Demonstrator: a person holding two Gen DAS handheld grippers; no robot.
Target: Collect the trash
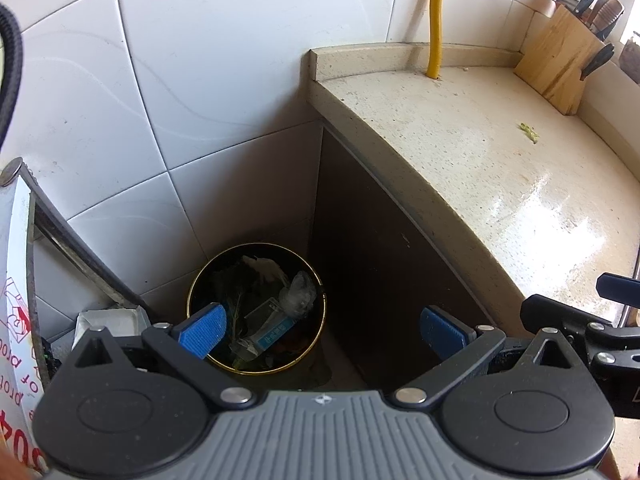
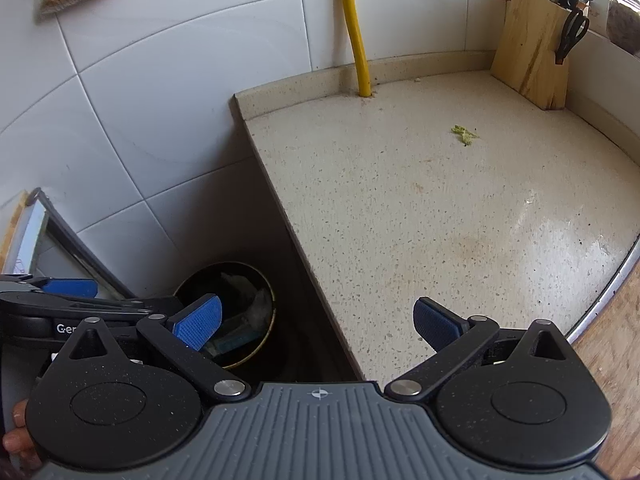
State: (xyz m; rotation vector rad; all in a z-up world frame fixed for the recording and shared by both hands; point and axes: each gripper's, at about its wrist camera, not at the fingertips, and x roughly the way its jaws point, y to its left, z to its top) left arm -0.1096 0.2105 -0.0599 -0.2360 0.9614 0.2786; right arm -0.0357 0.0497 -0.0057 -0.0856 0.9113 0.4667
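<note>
- Left wrist view: the left gripper (image 1: 322, 330) hangs with blue pads spread, empty, above the round gold-rimmed black trash bin (image 1: 256, 306) beside the counter
- Right wrist view: the right gripper (image 2: 316, 322) gapes empty; the small green leafy scrap (image 2: 464, 135) lies on the speckled beige stone counter (image 2: 420, 208) near the wooden knife block (image 2: 534, 44), probably light, limp and flimsy, best pinched across its middle

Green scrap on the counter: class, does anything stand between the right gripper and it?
Nothing visible does. The right gripper, open and empty, looks across bare counter toward the green scrap; the knife block and yellow hose stand beyond, off to the sides.
</note>
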